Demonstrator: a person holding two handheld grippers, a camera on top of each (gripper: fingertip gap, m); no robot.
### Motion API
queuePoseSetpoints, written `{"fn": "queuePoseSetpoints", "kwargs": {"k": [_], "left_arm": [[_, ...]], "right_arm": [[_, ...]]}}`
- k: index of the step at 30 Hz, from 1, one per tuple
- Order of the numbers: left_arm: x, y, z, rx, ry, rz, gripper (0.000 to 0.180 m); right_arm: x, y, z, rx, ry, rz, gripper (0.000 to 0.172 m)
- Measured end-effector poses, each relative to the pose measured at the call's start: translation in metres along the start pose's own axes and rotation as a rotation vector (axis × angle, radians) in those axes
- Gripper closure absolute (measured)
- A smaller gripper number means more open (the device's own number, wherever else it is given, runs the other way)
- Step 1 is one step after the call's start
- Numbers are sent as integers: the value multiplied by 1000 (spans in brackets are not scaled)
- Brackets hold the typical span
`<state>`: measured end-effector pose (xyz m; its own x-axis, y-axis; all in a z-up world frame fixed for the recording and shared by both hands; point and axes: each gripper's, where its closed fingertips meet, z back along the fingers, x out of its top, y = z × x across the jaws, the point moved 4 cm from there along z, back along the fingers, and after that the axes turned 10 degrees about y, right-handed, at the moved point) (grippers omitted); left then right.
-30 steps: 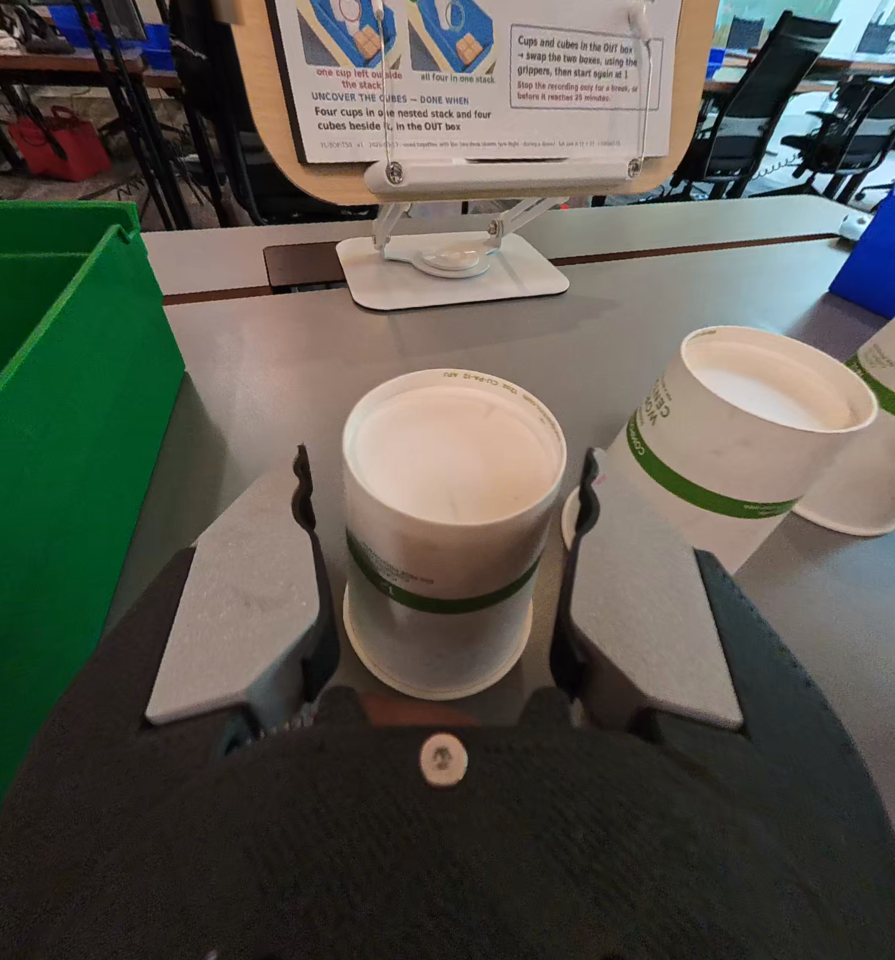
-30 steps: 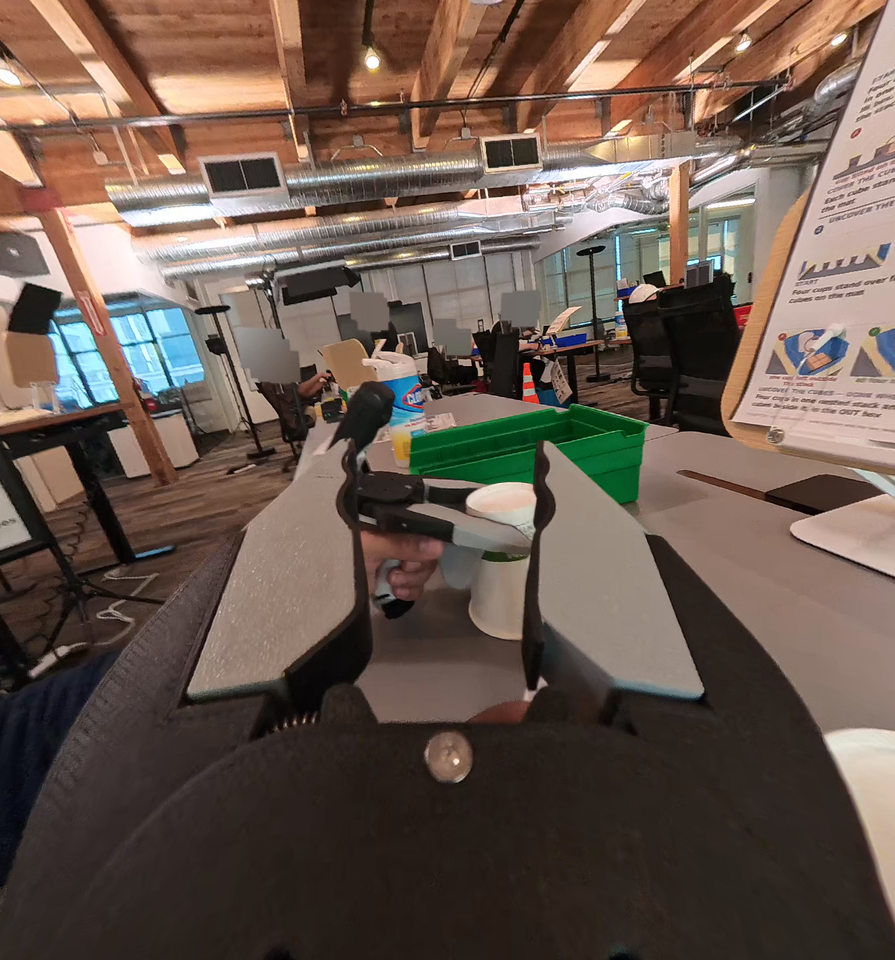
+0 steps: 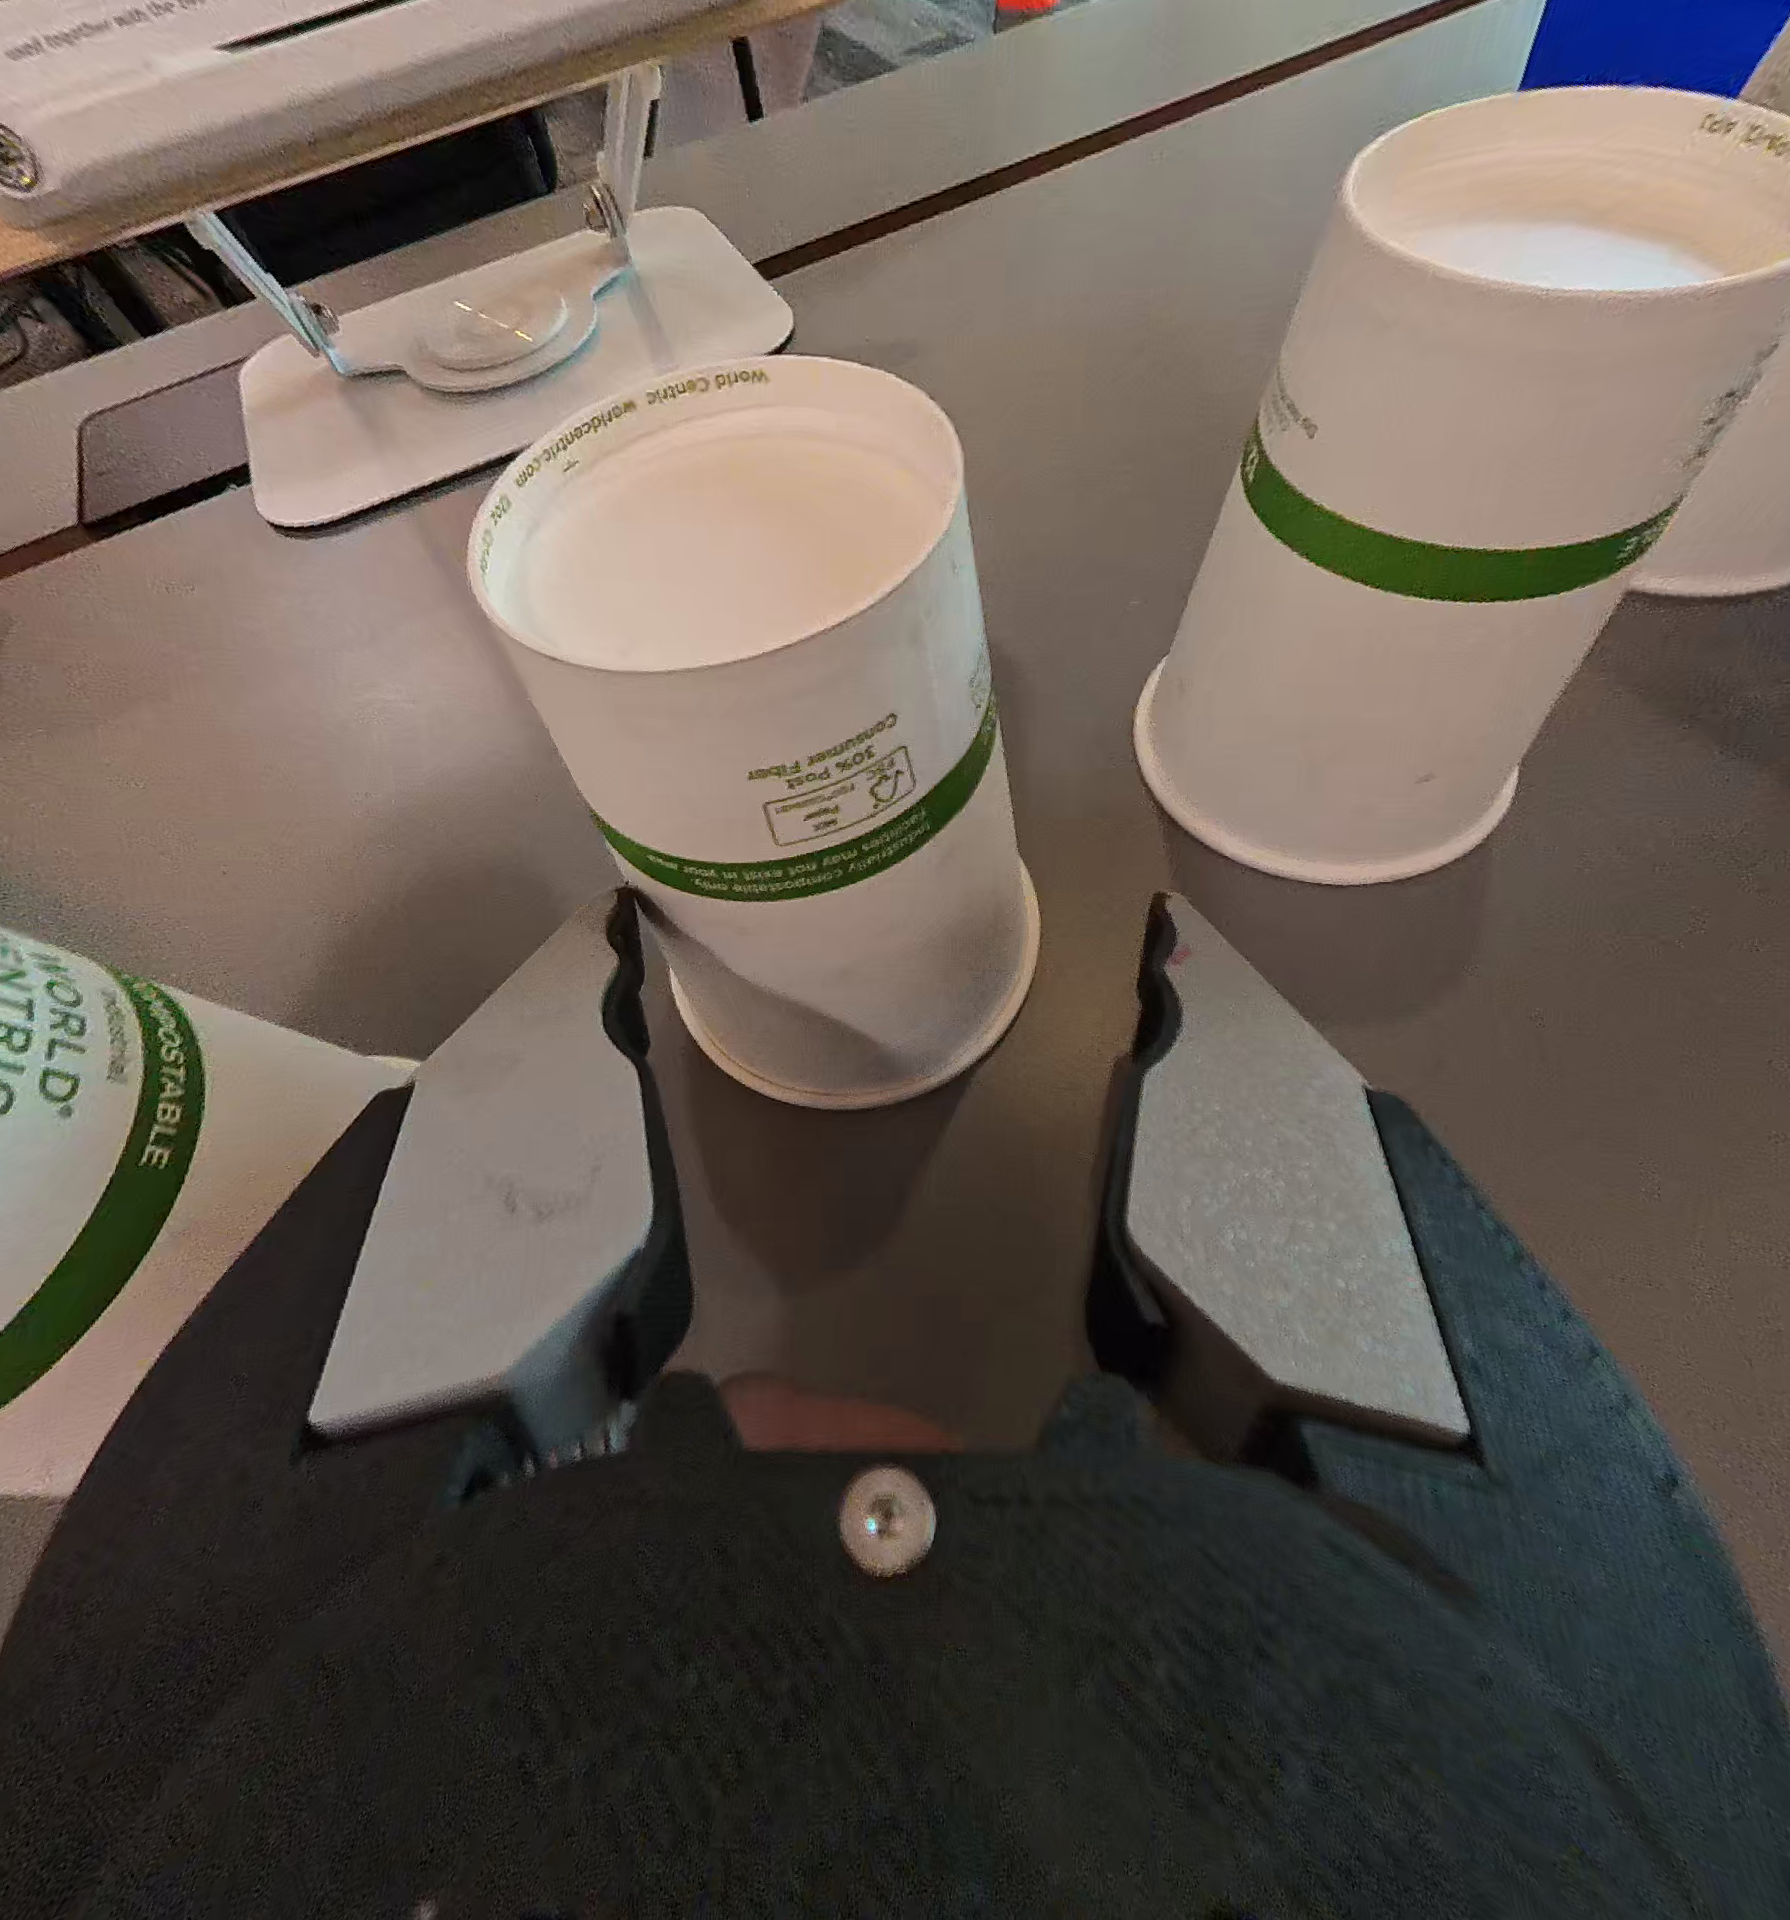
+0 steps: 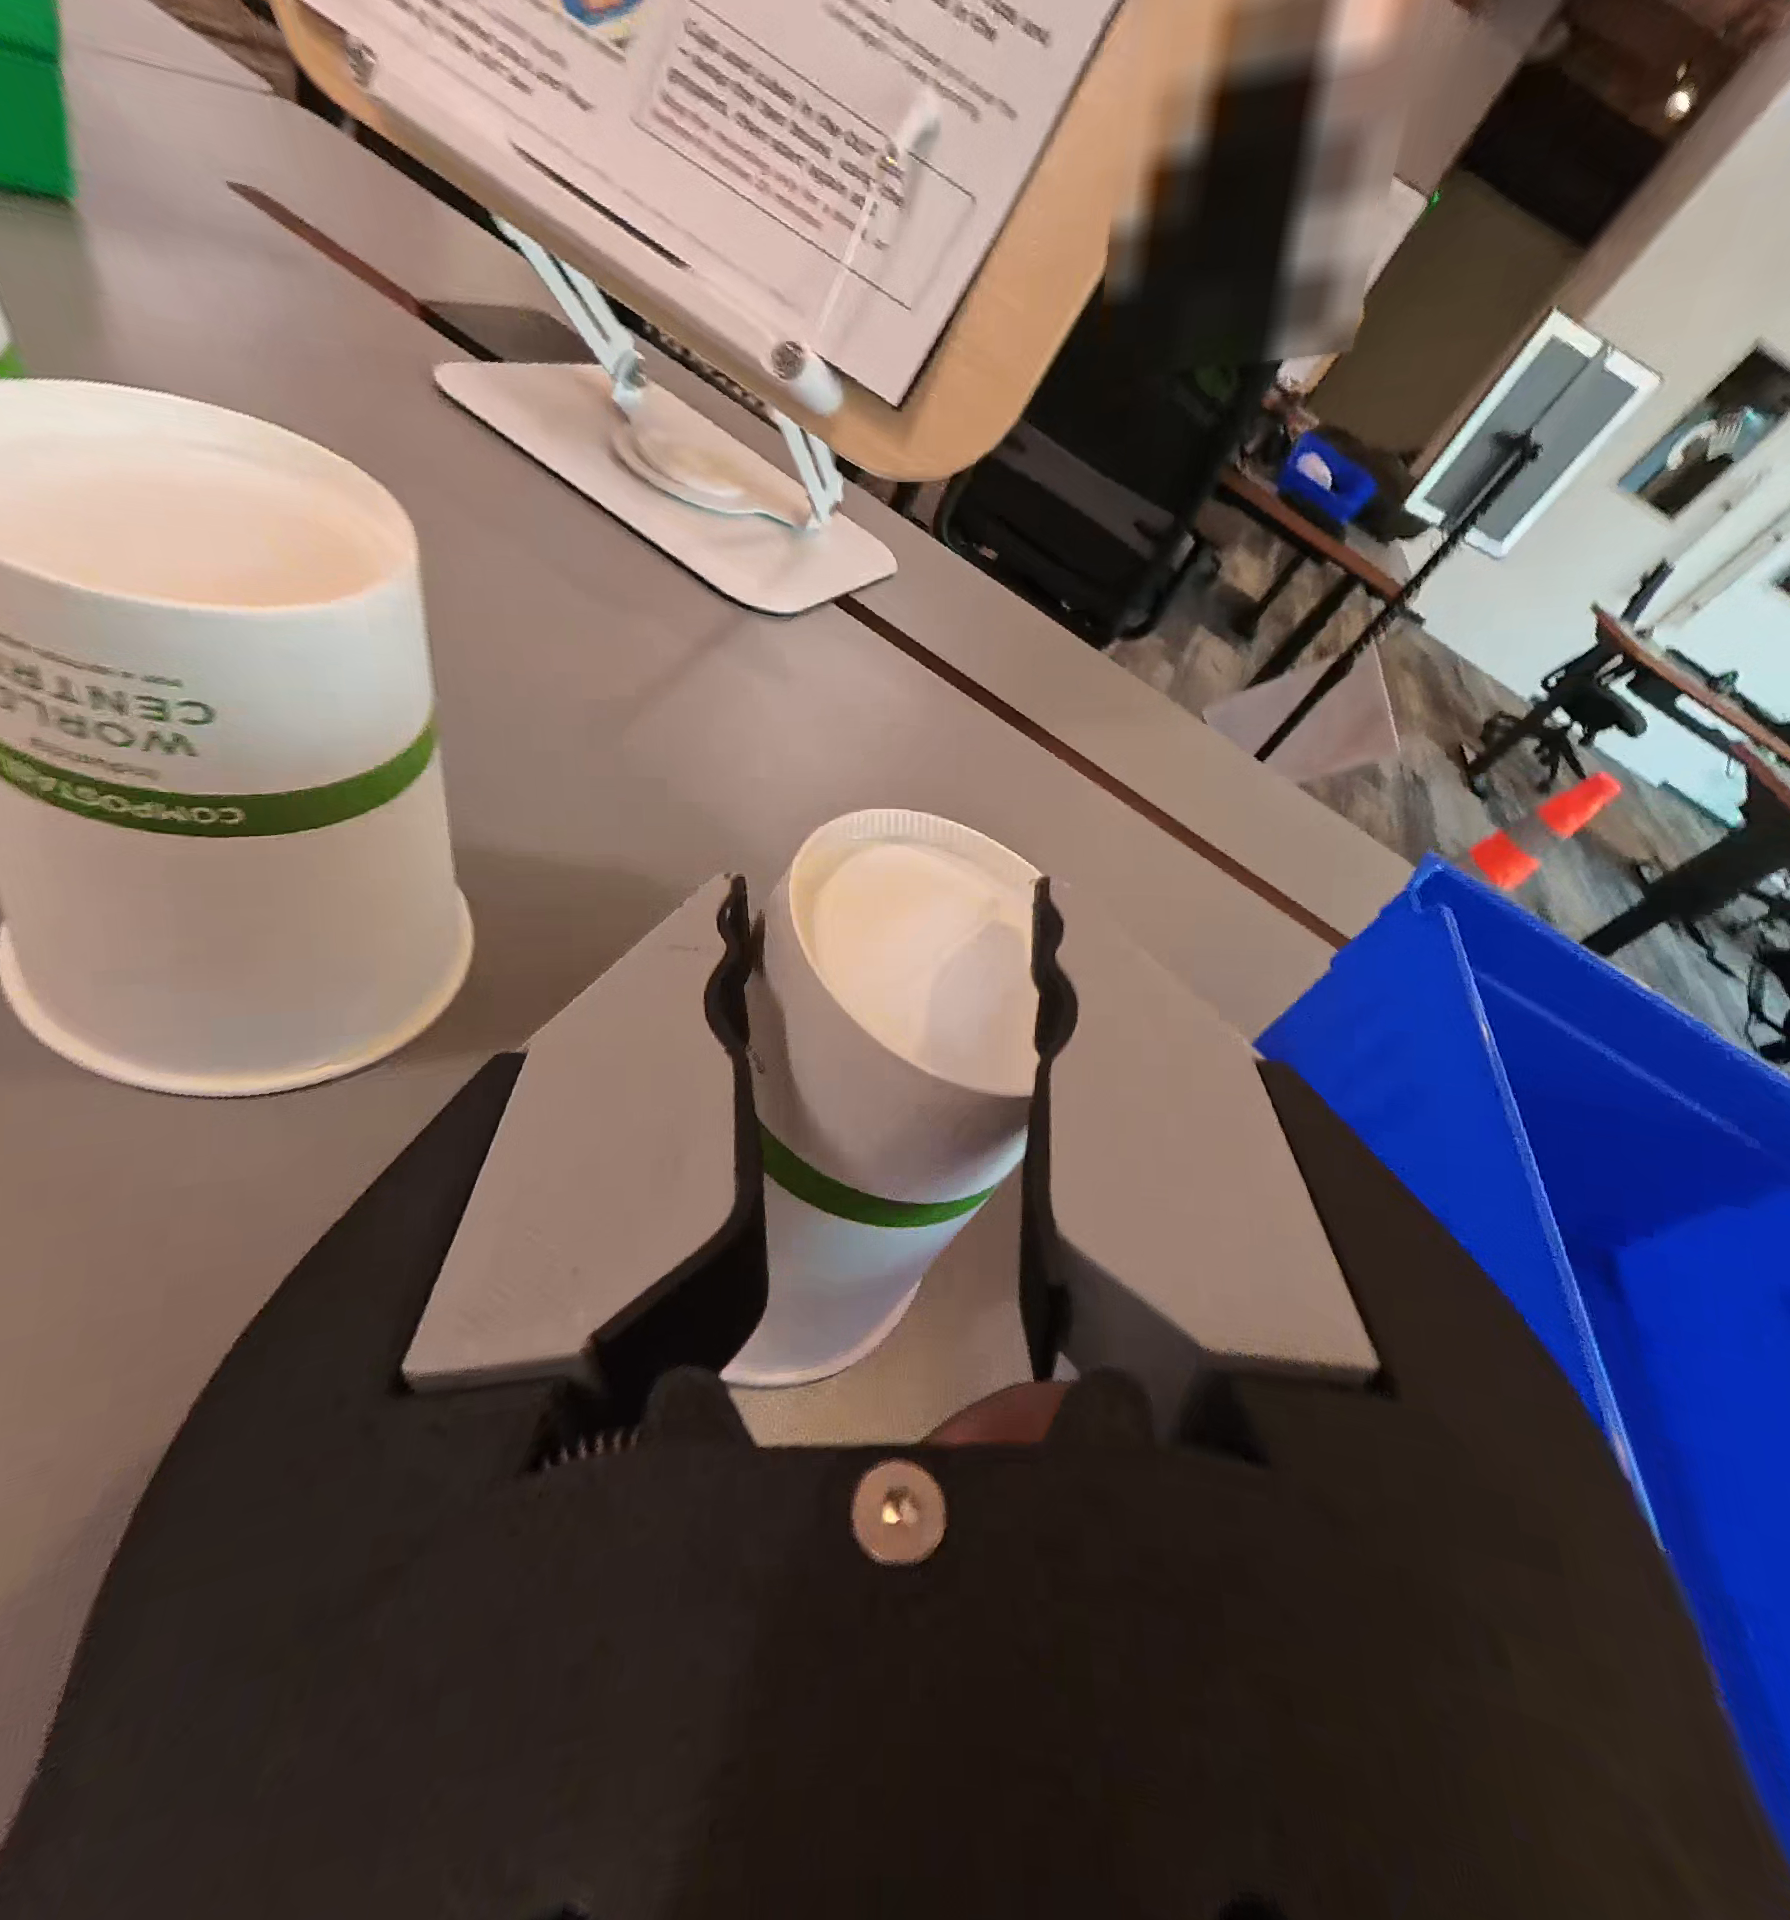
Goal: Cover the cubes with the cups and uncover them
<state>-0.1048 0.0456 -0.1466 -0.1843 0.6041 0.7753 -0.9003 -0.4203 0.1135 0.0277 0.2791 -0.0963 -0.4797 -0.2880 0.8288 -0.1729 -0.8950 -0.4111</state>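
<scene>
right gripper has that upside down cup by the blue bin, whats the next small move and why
Probably lift it straight up a little. The right gripper has its fingers closed on the sides of the inverted white cup, which leans between them near the blue bin while its rim looks to be at the grey table. A short vertical lift should clear whatever it covers; no cube shows yet.

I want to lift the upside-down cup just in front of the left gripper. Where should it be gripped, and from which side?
Grip the cup across its wall, around the green band, coming level from the near side. It stands rim down and narrows upward, so a higher hold could slip.
</scene>
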Motion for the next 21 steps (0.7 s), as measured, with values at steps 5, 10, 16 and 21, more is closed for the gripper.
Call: {"fn": "queuePoseSetpoints", "kwargs": {"k": [5, 10, 16, 21], "left_arm": [[4, -3, -3, -14, -17, -10, 90], [7, 1, 9, -33, -110, 37, 101], [6, 0, 8, -36, -99, 27, 100], [5, -5, 6, -27, -80, -14, 90]], "right_arm": [[-3, -14, 2, -5, -2, -59, 117], [29, 22, 26, 244, -232, -69, 115], [52, 88, 30, 371, -299, 103, 124], [60, 105, 15, 244, -260, 262, 136]]}}
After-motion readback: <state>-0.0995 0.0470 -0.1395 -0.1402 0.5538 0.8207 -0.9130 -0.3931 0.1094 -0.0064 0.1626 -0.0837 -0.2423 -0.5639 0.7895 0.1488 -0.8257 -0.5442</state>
